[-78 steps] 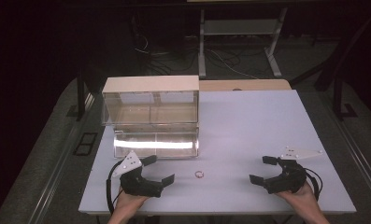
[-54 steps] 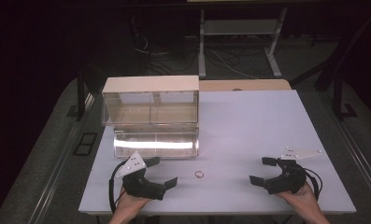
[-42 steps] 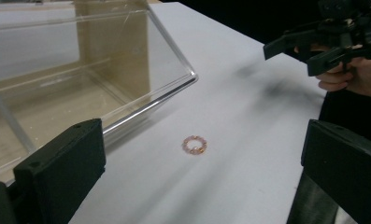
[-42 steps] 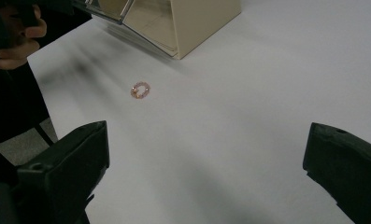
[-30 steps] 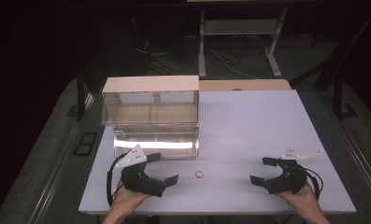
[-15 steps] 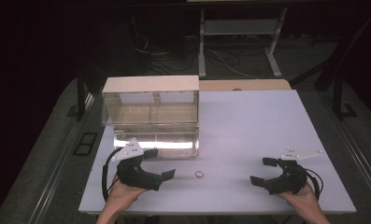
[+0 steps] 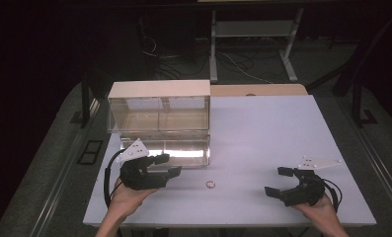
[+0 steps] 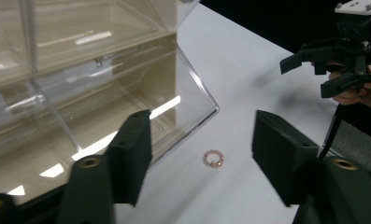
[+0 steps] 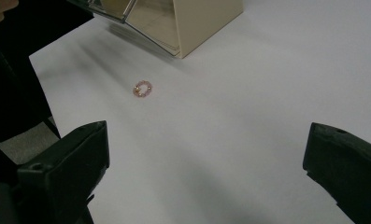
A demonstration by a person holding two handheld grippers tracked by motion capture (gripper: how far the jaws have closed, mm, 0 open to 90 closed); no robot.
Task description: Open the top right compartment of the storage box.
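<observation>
A small pink beaded ring (image 7: 211, 184) lies on the white table (image 7: 262, 133), between my two grippers. My left gripper (image 7: 168, 165) hovers left of it, in front of the clear drawer box (image 7: 159, 116). Its jaws have just been closing and stand half apart with nothing between them. In the left gripper view the ring (image 8: 213, 158) lies on the table beyond the left gripper (image 8: 202, 114). My right gripper (image 7: 277, 181) rests near the front right, jaws wide open and empty. The right gripper view has the ring (image 9: 143, 88) well ahead of the right gripper (image 9: 204, 128).
The box's lower clear drawer (image 7: 169, 148) is pulled out toward me, its corner (image 8: 211, 109) near the ring. A tan board (image 7: 257, 90) lies at the table's far edge. A metal stand (image 7: 253, 29) and cables sit on the dark floor behind.
My left gripper has lifted and shifted toward the drawer box, and its jaws have narrowed. The right gripper and the ring have stayed put.
</observation>
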